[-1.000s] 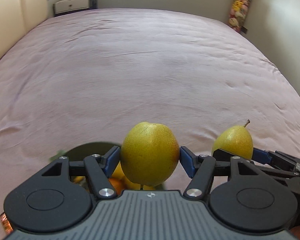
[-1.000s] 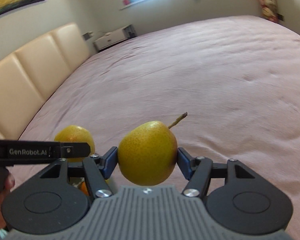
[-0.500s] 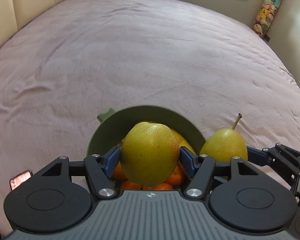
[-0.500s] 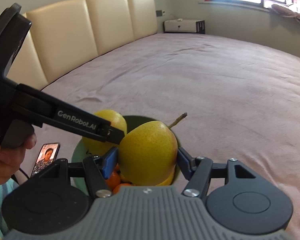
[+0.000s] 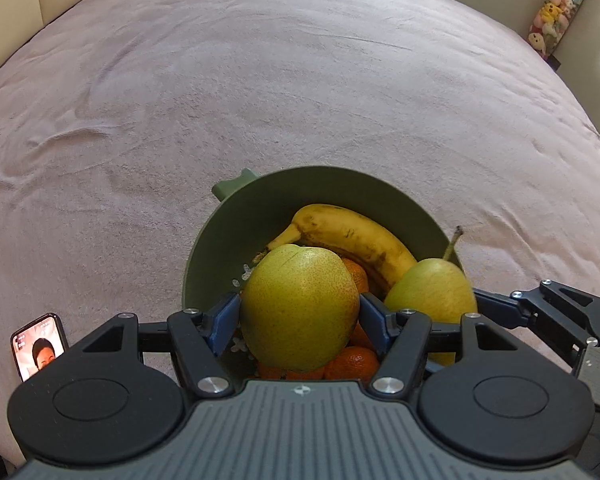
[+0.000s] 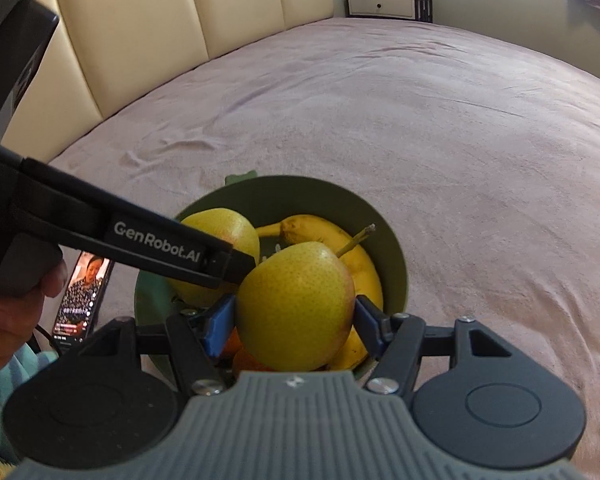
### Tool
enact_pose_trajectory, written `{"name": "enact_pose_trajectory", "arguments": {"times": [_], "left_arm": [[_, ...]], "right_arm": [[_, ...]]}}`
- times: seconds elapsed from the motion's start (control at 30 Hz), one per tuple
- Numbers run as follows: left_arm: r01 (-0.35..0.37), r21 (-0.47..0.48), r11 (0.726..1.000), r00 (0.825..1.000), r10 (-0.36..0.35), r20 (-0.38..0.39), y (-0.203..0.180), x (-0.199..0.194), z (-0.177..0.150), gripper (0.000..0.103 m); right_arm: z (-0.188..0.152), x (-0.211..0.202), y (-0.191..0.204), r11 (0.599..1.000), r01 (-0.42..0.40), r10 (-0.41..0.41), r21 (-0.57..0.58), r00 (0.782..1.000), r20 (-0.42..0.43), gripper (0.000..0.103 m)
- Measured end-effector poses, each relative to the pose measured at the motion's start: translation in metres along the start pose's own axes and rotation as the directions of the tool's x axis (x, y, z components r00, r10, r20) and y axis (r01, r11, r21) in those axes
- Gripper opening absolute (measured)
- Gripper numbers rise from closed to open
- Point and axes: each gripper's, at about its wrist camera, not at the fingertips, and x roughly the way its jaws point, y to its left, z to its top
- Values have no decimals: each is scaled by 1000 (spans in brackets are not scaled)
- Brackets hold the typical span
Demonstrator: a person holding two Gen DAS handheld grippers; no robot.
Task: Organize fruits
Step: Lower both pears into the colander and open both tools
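Note:
My left gripper [image 5: 299, 312] is shut on a yellow-green pear [image 5: 300, 304] and holds it over a green bowl [image 5: 236, 224] on the bed. My right gripper [image 6: 294, 314] is shut on a second pear with a stem [image 6: 296, 304], also over the bowl [image 6: 392, 240]. The bowl holds a banana [image 5: 352, 236] and several small oranges [image 5: 350, 364]. In the left wrist view the right gripper's pear [image 5: 432, 292] shows at the bowl's right rim. In the right wrist view the left gripper's pear [image 6: 224, 228] shows behind its black finger.
The bowl sits on a wide pink bedspread [image 5: 300, 80]. A phone with a lit screen [image 5: 38, 346] lies left of the bowl, also in the right wrist view [image 6: 82, 292]. A cream padded headboard [image 6: 160, 40] stands to the left. A white cabinet [image 6: 388, 4] stands far back.
Both grippers, each still holding its pear, have tilted downward and moved in over the green bowl. The bowl, banana and oranges have come into full view.

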Motion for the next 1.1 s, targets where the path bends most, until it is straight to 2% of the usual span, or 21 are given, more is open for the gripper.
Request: {"name": "enact_pose_trajectory", "arguments": {"times": [0.3, 0.8, 1.1], "left_arm": [[-8, 36, 999, 1000, 9, -22, -5, 14, 1, 74], [-14, 24, 1000, 999, 14, -39, -3, 17, 2, 75], [-16, 20, 1000, 999, 15, 28, -3, -1, 1, 74]], "right_arm": [[-4, 19, 4, 999, -1, -1, -33, 999, -54, 61], [-4, 19, 4, 1000, -9, 7, -25, 998, -59, 61], [-1, 4, -1, 1000, -10, 10, 1, 1000, -17, 62]]}}
